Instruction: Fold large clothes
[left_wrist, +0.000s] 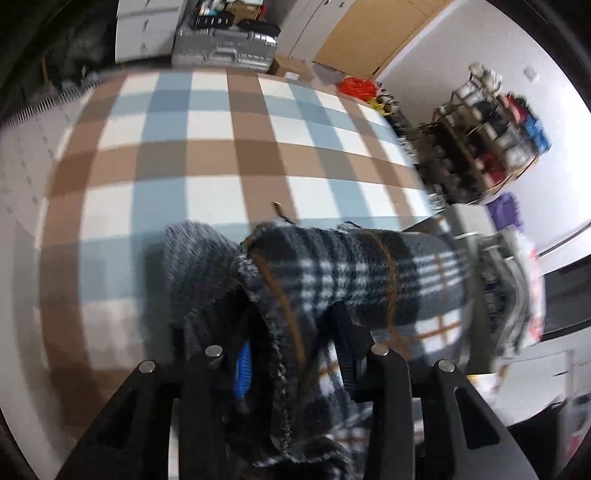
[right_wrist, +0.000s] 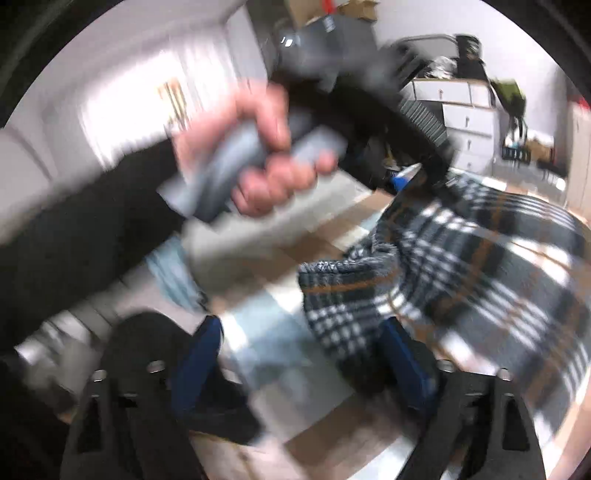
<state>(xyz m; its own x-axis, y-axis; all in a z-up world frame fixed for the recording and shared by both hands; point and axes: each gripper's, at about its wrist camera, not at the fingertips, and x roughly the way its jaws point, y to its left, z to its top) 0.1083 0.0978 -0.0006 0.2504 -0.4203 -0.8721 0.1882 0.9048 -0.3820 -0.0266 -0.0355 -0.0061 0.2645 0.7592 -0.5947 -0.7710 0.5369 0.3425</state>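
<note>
A dark plaid fleece garment (left_wrist: 354, 273), with white and orange stripes and a grey knit lining (left_wrist: 195, 266), is bunched up over a checked cover. My left gripper (left_wrist: 291, 343) is shut on a thick fold of it, and the cloth hides most of both fingers except one blue pad (left_wrist: 242, 373). In the blurred right wrist view the garment (right_wrist: 480, 266) drapes to the right. My right gripper (right_wrist: 301, 332) stands wide open, its blue pads (right_wrist: 199, 354) far apart. A cloth corner (right_wrist: 343, 314) hangs by its right finger without being pressed. A person's hand (right_wrist: 266, 162) grasps the left gripper's handle above.
The brown, blue and white checked cover (left_wrist: 221, 147) spreads over the work surface. A silver case (left_wrist: 225, 48) and white drawers (left_wrist: 140, 33) stand behind it. A cluttered shelf rack (left_wrist: 487, 140) stands at the right. A dark sleeve (right_wrist: 74, 240) crosses the right wrist view.
</note>
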